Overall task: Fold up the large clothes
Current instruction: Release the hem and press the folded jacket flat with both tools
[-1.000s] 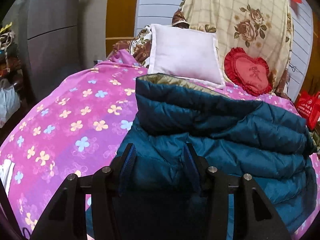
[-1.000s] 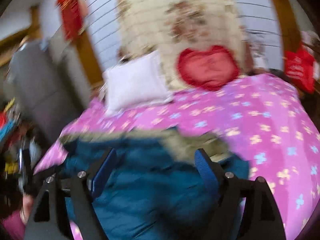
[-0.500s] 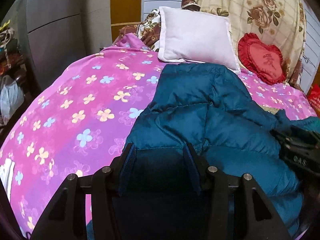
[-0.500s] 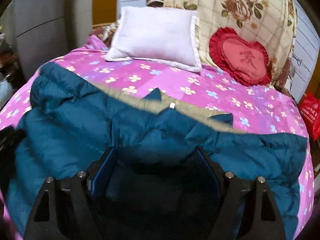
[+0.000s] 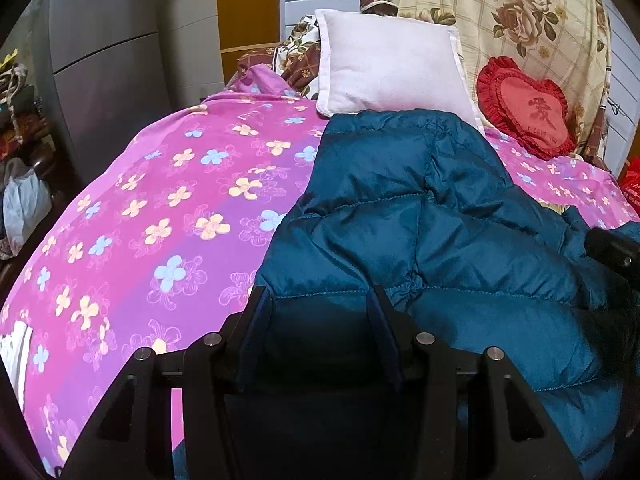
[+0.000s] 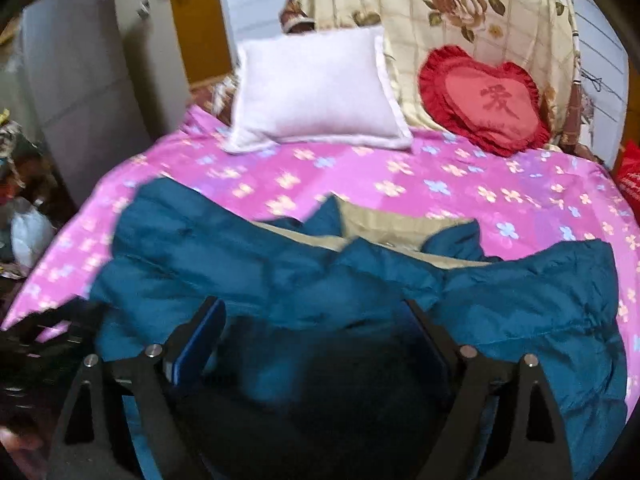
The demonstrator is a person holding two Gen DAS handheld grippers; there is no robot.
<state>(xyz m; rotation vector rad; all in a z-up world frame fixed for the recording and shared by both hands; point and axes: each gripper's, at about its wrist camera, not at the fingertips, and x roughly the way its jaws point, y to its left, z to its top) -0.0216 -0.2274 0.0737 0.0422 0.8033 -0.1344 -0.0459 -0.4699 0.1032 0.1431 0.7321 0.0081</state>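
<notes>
A teal quilted down jacket [image 5: 420,232] lies on the pink flowered bedspread [image 5: 160,220], folded over itself. In the right wrist view the jacket [image 6: 280,272] shows its beige lining [image 6: 384,232] at the far edge. My left gripper [image 5: 318,312] hovers over the jacket's near edge with its jaws apart and fabric between the blue pads. My right gripper [image 6: 316,320] is also open, low over the jacket, which bulges between its fingers. The right gripper's black body shows at the right edge of the left wrist view [image 5: 616,252].
A white pillow [image 5: 392,64] and a red heart cushion [image 5: 524,108] lean at the head of the bed against a floral blanket [image 6: 460,8]. A grey cabinet [image 5: 104,72] and bags [image 5: 24,208] stand to the left of the bed. A red bag [image 6: 630,184] is at the right.
The jacket's raised flap came down and now lies flat on the bed. The right gripper has swung over and drawn back a little; its view now shows more bedspread.
</notes>
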